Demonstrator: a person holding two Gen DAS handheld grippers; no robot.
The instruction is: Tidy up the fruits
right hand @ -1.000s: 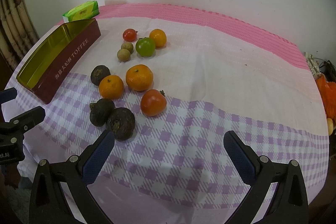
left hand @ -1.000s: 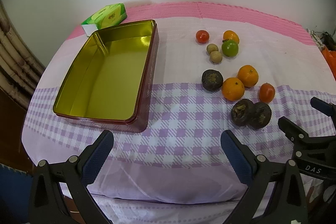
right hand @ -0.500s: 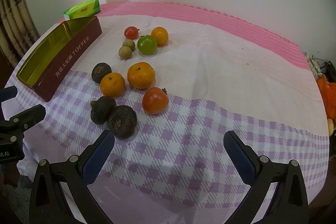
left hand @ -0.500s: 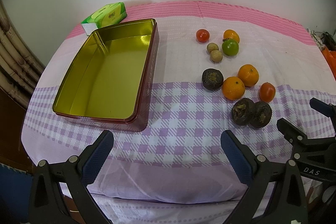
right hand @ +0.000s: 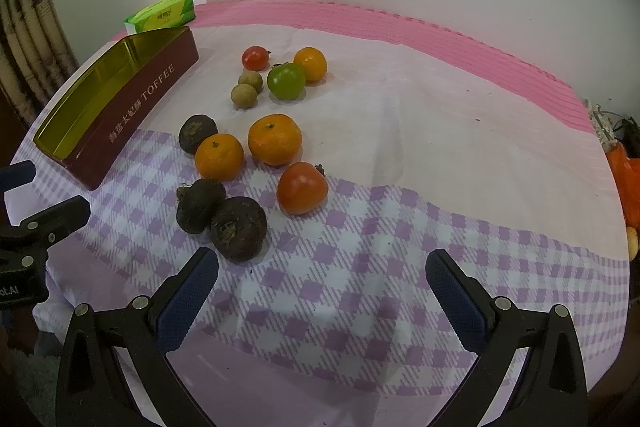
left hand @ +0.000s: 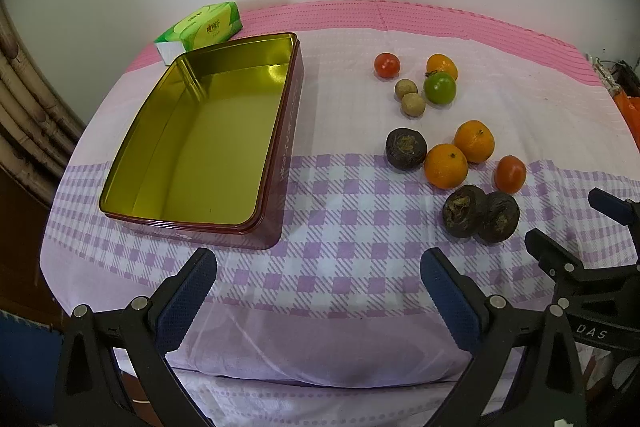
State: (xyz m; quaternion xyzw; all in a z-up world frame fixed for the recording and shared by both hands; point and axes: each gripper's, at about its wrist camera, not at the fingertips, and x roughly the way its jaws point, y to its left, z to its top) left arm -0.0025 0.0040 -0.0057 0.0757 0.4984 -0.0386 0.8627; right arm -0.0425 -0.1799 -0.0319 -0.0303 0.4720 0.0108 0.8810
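Both of my tools hover at the near edge of the tabletop, over its pink and lilac checked cloth. The left hand-held gripper has its jaws spread wide with nothing between them, and the right hand-held gripper is just as wide and empty. No fruit has gone into the tin yet; its gold interior is bare, and it sits on the left half of the cloth, with a green tissue pack behind it.

The fruit lies loose to the right of the tin. Nearest my right tool are two dark fruits touching each other, then a red-orange persimmon, two mandarins side by side with a third dark fruit against one of them, and farther back a green fruit, an orange one, a small red one and two little brown ones.

I judge the first pick is in hand. The nearer dark fruit suits the right tool best, but since the pair touches, I would come in from the free side, straddle it squarely across its widest part, and close gently so it does not roll or nudge its neighbour.
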